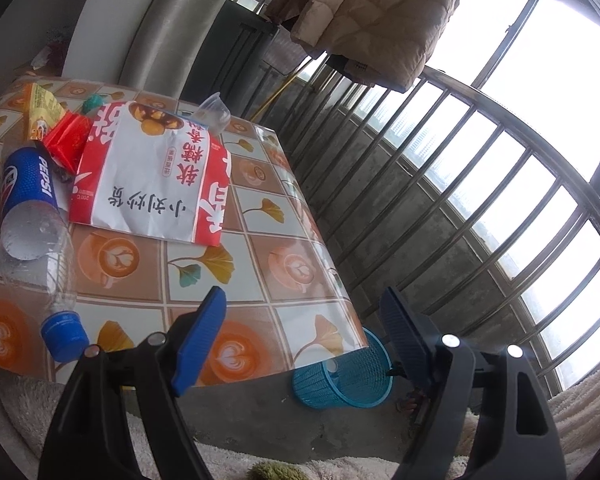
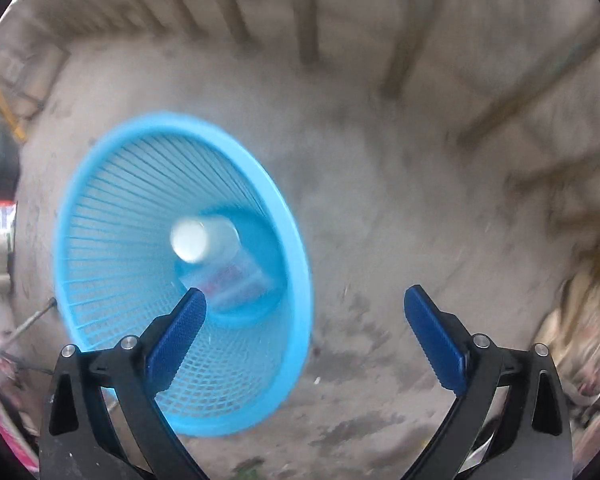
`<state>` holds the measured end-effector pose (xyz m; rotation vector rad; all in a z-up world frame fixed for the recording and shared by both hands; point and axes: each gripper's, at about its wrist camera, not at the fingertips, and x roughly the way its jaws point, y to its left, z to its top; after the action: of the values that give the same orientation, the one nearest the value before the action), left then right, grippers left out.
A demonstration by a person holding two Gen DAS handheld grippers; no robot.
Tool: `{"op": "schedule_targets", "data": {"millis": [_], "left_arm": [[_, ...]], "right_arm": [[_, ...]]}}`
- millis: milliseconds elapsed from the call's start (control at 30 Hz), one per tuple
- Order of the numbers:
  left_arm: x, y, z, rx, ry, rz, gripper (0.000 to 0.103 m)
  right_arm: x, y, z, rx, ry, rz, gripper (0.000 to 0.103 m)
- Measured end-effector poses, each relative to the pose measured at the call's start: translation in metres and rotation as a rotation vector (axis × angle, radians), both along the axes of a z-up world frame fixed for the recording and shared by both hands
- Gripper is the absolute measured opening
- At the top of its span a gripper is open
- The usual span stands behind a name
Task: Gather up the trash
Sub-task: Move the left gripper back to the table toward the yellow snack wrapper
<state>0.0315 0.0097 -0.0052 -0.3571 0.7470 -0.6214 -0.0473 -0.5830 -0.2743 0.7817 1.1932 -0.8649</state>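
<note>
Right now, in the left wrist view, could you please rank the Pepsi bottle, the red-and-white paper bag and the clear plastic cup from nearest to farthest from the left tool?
1. Pepsi bottle, near left.
2. Paper bag, mid-table.
3. Clear cup, far edge.

Home balcony: barred window (image 1: pixel 480 184) over bare concrete floor (image 2: pixel 380 208), down jacket (image 1: pixel 380 20) hung to air, table (image 1: pixel 260 240) in a coffee-cup-print cover, plastic mesh wastebasket (image 1: pixel 342 380) off its corner.
</note>
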Motion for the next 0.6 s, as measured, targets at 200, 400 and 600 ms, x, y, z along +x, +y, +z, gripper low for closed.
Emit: {"op": "schedule_targets", "data": {"millis": [200,400,600], "left_arm": [[-0.005,0.021,0.005,0.093,-0.042,0.1,0.078],[-0.004,0.06,0.006,0.183,-0.027,0.225,0.092],[0.008,0.109,0.015,0.23,-0.013,0.405,0.098]], "right_arm": [[0.067,0.095,0.163,-0.383,-0.233,0.352,0.095],[0.117,0.249,0.308,-0.546,-0.63,0.704,0.095],[0.143,0.383,0.349,-0.417,-0.823,1.047,0.095]]}}
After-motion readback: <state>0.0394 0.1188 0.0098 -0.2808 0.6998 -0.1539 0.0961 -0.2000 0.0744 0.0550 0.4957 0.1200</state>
